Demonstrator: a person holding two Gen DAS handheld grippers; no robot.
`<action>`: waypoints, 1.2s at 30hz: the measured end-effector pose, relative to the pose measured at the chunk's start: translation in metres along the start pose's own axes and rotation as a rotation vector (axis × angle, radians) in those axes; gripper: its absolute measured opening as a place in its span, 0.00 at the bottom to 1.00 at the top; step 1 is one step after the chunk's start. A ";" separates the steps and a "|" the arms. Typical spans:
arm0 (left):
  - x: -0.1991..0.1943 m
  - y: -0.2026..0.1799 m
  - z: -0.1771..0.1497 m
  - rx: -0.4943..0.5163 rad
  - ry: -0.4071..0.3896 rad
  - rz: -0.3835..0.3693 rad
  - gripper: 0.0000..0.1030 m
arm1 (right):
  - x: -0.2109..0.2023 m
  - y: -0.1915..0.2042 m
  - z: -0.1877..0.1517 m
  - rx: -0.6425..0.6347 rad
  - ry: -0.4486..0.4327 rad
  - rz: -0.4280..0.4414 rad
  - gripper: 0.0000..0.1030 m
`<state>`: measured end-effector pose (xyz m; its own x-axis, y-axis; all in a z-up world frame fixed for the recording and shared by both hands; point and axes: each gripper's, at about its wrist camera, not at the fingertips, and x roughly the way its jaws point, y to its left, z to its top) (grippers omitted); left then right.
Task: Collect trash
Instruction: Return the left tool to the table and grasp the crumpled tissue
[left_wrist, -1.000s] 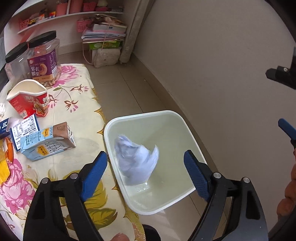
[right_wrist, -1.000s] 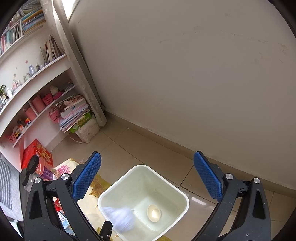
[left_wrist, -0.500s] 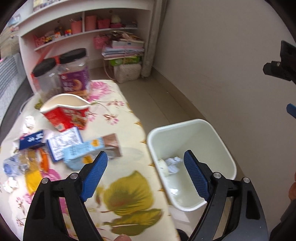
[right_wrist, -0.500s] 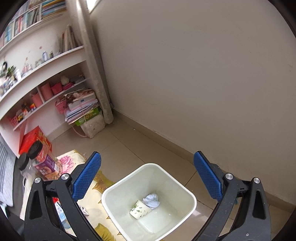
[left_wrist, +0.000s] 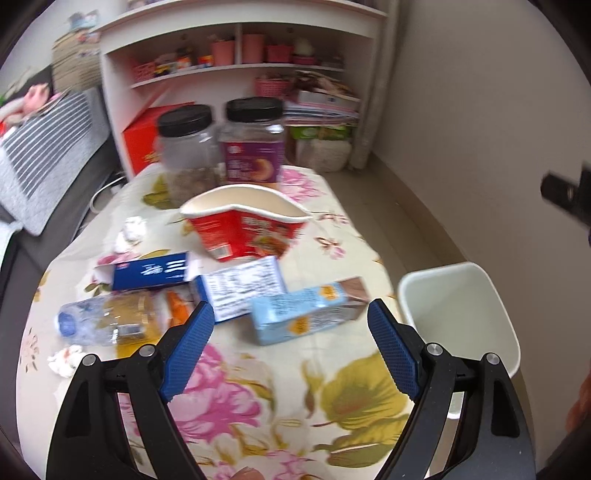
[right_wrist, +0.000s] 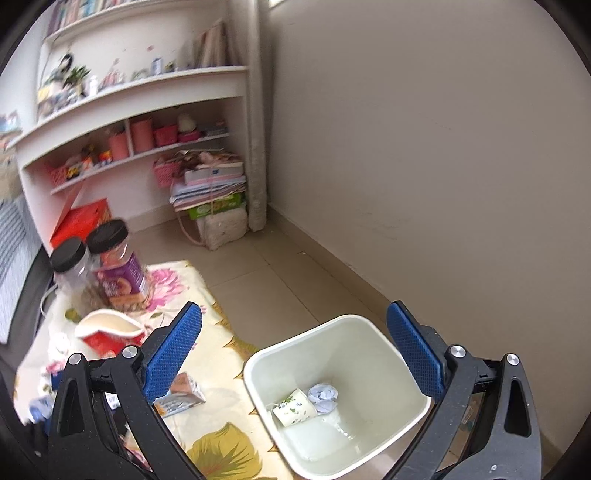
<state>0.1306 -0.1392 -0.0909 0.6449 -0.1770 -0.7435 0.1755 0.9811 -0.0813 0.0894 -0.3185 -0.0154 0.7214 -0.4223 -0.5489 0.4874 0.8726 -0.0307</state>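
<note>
Home: cluttered shelves (right_wrist: 147, 107), floral tablecloth (left_wrist: 240, 387)

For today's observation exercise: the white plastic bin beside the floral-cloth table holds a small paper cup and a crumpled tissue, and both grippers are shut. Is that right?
Not quite. The white plastic bin holds the paper cup and crumpled tissue, but both wrist views show the left gripper and right gripper open, holding nothing.

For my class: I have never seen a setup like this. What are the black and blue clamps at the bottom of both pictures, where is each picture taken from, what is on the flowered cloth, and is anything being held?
No robot here: a person carries a hand-held gripper in each hand, each with its own wide-angle camera. One picture looks along the left gripper, the other along the right gripper. Both stand open and hold nothing. On the flowered cloth lie a red paper tub, a light blue carton, a dark blue box, a plastic bottle and crumpled tissues, with two black-lidded jars behind. Beside the table a white bin already contains a paper cup and a tissue wad.
</note>
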 end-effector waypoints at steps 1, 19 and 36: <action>-0.001 0.007 0.002 -0.020 0.008 0.003 0.80 | 0.000 0.004 -0.002 -0.010 0.000 -0.001 0.93; -0.005 0.118 0.004 -0.217 0.110 0.128 0.84 | 0.004 0.102 -0.038 -0.186 0.082 0.087 0.93; 0.045 0.222 -0.040 0.023 0.486 0.234 0.84 | 0.006 0.178 -0.072 -0.382 0.196 0.248 0.93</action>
<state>0.1688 0.0741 -0.1693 0.2515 0.1083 -0.9618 0.0879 0.9870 0.1342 0.1451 -0.1483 -0.0842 0.6686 -0.1686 -0.7243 0.0715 0.9840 -0.1630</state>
